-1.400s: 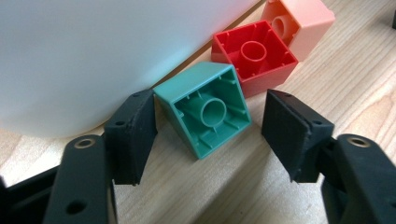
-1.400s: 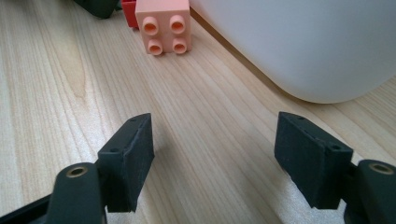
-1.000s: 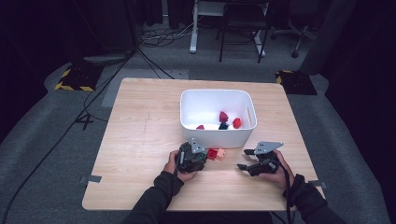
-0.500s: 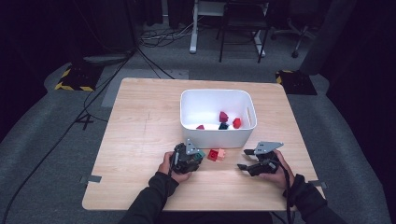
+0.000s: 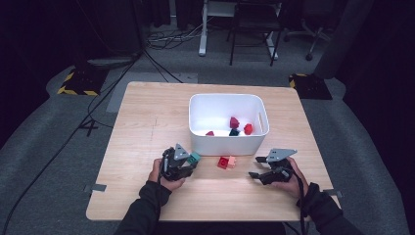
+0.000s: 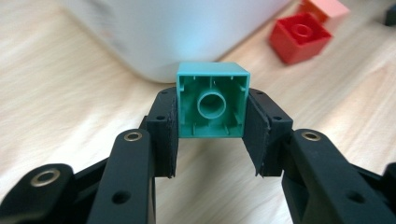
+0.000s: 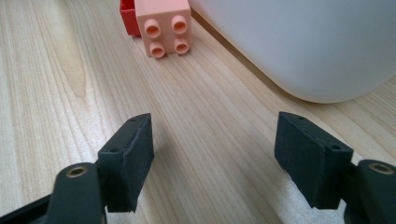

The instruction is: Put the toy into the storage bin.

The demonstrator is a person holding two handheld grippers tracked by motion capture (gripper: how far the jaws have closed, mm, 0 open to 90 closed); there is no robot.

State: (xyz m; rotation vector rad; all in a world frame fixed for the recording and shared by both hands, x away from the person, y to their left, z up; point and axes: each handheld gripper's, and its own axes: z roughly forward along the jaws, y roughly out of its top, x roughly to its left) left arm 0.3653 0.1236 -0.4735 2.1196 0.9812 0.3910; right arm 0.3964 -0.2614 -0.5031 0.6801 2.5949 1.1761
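Note:
My left gripper [image 5: 188, 161] is shut on a teal brick [image 6: 212, 100], held with its hollow underside toward the camera, just in front of the white bin [image 5: 228, 123]. The same teal brick [image 5: 194, 157] shows at the jaw tips in the high view. A red brick [image 5: 223, 162] and a peach brick [image 5: 232, 161] lie side by side on the table before the bin. My right gripper [image 5: 258, 167] rests low on the table to their right, open, nothing between its pads [image 7: 130, 158]. The peach brick [image 7: 163, 25] lies ahead of it, the red brick [image 7: 128, 16] behind that.
The bin wall [image 7: 299, 42] curves close on the right of the right gripper's jaws. Inside the bin lie several bricks, red ones [image 5: 248, 129] and a dark one [image 5: 234, 132]. The wooden table [image 5: 142, 122] has bare room at left. Chairs and cables stand beyond it.
The left gripper with the teal brick has drawn back slightly toward the person and lifted a little. The right gripper has not moved.

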